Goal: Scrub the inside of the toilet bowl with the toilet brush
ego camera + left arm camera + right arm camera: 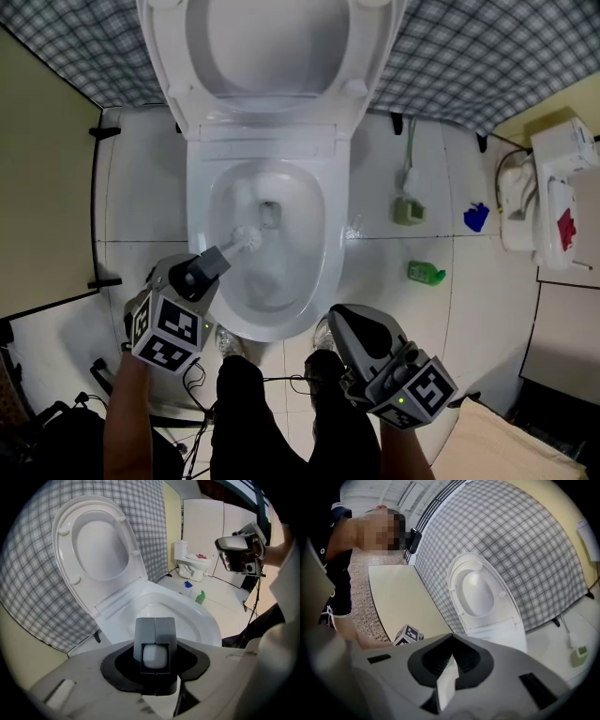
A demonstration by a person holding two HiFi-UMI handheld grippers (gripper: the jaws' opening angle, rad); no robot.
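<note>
In the head view, the left gripper [214,260] is pinching the toilet brush [246,238], whose bristles are sitting inside the toilet bowl [328,225], at the gripper's 1 o'clock; the right gripper [342,319] is hovering at the bowl's 5 o'clock. In the left gripper view, the jaws are clamping the brush's white end. In the right gripper view, the jaws are pressing together, empty

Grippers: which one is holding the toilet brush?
The left gripper: its jaws clamp the toilet brush, reaching into the toilet bowl. The right gripper is shut on nothing.
</note>
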